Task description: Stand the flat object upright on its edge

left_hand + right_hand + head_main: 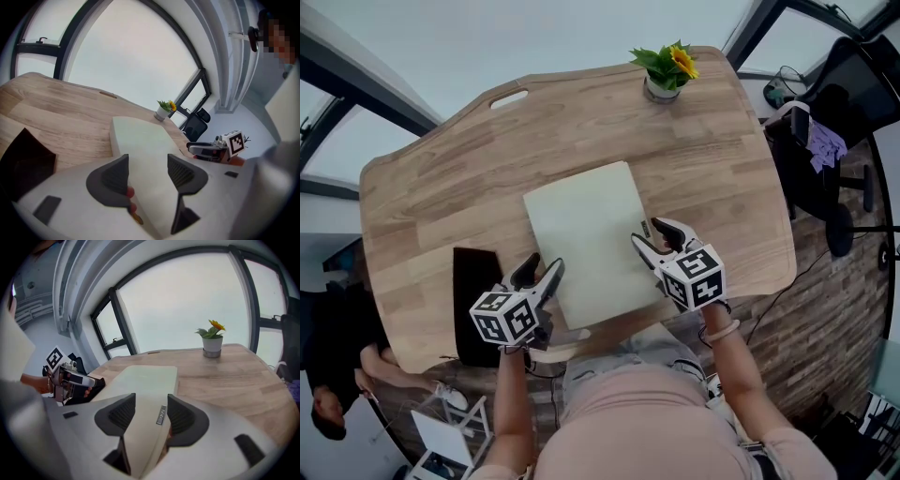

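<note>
My left gripper (pixel 542 270) and right gripper (pixel 653 234) both have their fingers apart, straddling opposite side edges of the cream pad (pixel 586 234) without pressing it. It lies flat on the wooden table (pixel 422 206). At the far edge, a small pot (pixel 661 90) holds a yellow-flowered plant (pixel 668 60).

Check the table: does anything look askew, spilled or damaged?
Nothing stands out: the cream flat pad lies flat on the wooden table, in line with its grain; the flower pot stands upright; nothing spilled or damaged.
</note>
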`<state>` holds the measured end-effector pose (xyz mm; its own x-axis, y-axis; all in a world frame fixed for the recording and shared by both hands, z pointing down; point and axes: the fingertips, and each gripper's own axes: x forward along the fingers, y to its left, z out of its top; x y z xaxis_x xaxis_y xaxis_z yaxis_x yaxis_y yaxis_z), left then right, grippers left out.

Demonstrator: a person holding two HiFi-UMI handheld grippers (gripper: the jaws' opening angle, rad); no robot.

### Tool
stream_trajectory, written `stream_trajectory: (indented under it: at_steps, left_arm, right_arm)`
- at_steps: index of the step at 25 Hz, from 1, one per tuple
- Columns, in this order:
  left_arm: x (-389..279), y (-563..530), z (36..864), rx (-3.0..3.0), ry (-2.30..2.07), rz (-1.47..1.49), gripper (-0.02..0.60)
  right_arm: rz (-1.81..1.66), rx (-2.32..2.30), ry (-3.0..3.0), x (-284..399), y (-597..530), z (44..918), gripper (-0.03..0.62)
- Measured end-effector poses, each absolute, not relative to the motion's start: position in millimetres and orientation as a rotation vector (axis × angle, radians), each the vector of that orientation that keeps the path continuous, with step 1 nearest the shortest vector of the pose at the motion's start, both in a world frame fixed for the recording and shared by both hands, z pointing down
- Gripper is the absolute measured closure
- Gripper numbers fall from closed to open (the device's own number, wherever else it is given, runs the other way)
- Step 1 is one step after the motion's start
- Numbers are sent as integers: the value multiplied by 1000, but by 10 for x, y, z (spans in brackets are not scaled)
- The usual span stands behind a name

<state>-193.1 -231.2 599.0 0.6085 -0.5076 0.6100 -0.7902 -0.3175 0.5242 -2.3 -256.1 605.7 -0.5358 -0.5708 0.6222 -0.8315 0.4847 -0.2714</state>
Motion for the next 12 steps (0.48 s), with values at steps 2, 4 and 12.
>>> stream_trajectory:
  at_steps: [2,4,12]
  left_arm:
    - [-1966,-2330,6077,1969,-1023,436,334]
    - [-1999,-2339,6162,1943,-1019,443,327]
    - [-1980,-2347,6417,1870,-961,440,314]
  right_arm:
    - [814,1150,-2275,-22,-2589,6126,370]
    - [855,1139,-2267,-18,-2617,6189,361]
    - [1018,1087,-2241,-64,-2691,6401,335]
